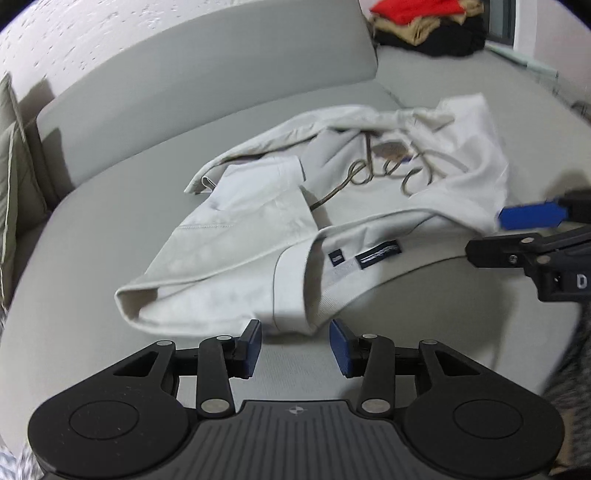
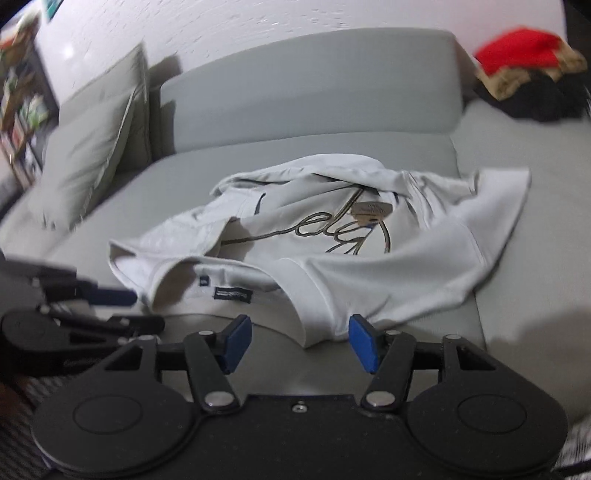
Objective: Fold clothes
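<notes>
A white T-shirt (image 1: 369, 206) with a looping script print lies crumpled on the grey sofa seat (image 1: 110, 229), its collar and dark neck labels (image 1: 378, 254) turned toward me. My left gripper (image 1: 295, 347) is open just short of the shirt's near edge, nothing between its blue pads. The same white T-shirt (image 2: 369, 266) fills the right wrist view. My right gripper (image 2: 301, 341) is open too, its pads flanking the collar edge without gripping it. Each gripper shows in the other's view: the right gripper (image 1: 517, 236) at the right edge, the left gripper (image 2: 107, 306) at the left.
A pile of red, tan and black clothes (image 1: 428, 26) sits at the sofa's far right end. The grey backrest (image 1: 207, 85) runs behind the shirt. A grey cushion (image 2: 92, 147) leans at the left. A shelf with items (image 2: 18, 96) stands beyond it.
</notes>
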Available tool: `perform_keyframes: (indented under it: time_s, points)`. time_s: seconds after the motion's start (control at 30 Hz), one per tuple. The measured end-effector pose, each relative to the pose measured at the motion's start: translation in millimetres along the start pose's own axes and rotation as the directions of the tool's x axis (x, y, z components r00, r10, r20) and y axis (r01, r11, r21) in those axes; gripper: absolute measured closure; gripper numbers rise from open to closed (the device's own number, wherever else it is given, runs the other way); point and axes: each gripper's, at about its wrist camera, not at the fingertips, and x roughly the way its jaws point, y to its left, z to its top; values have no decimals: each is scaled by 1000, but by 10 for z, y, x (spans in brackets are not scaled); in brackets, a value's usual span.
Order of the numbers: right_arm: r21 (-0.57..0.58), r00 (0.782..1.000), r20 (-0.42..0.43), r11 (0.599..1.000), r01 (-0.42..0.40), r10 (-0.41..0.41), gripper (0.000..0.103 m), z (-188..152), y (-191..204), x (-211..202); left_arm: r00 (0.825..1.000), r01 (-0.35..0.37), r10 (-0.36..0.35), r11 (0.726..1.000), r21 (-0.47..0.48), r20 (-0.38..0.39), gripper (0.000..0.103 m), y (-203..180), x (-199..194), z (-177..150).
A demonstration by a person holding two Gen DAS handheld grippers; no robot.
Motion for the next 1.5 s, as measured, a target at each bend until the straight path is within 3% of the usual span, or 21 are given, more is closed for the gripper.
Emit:
perform_keyframes:
  time_s: [0.03,0.1,0.2,0.27,0.4,0.5,0.57,0.6,0.67,0.73,0.8,0.87,1.0,1.07,1.17,1.27,1.4,1.5]
  points:
    - [-20,1000,-1,1000,13,-13,54,1,12,32,1000,-8,8,1000,6,1,63,-4,51,18]
    - [-61,999,-3,997,38,-39,64,3,37,97,1000,2,-2,1000,0,-2,81,17,94,59]
    - [-119,997,-5,990,74,-75,87,9,72,186,1000,16,-16,1000,13,-16,88,31,100,92]
    - [-89,998,-26,995,51,-53,99,82,69,101,999,33,-32,999,31,-28,89,47,3,107]
    - [-37,998,-69,999,10,-12,99,199,60,-162,995,92,-89,994,62,-49,89,95,-296,79]
    - [-27,991,-131,1000,-9,6,99,201,47,-336,985,142,-129,984,108,-117,89,19,-387,-23]
    - [-22,984,-179,1000,11,-15,99,121,45,-337,981,134,-111,980,145,-160,86,-85,-332,-114]
    - [-9,983,-182,1000,1,-3,96,104,17,-358,980,126,-104,984,124,-169,76,-61,-327,-148]
    - [17,982,-186,1000,-18,21,87,69,-40,-401,979,108,-93,992,71,-182,68,10,-326,-214]
    - [42,981,-189,998,-37,45,54,34,-97,-444,977,105,-106,994,-14,-185,61,152,-355,-280]
    - [69,979,-189,996,-57,69,43,4,-157,-491,978,117,-141,981,-155,-152,60,420,-407,-343]
    - [134,986,-133,987,-87,105,43,72,-296,-596,980,132,-171,944,-303,-104,62,693,-435,-404]
    - [311,988,-66,944,-110,137,43,125,-549,-592,986,135,-165,814,-565,-2,66,1123,-382,-452]
    - [387,987,-49,914,-124,154,44,118,-631,-551,992,107,-123,783,-613,16,66,1223,-315,-426]
    - [400,985,-37,905,-142,171,45,103,-608,-517,994,91,-112,771,-630,7,67,1294,-131,-385]
    - [376,985,-37,916,-142,168,45,78,-544,-506,995,73,-103,791,-608,-14,72,1289,21,-318]
    - [380,985,-35,914,-142,167,44,59,-546,-517,991,103,-133,795,-598,-7,72,1318,160,-198]
    - [404,987,-28,905,-132,156,45,37,-606,-515,988,131,-157,782,-609,10,72,1364,248,-146]
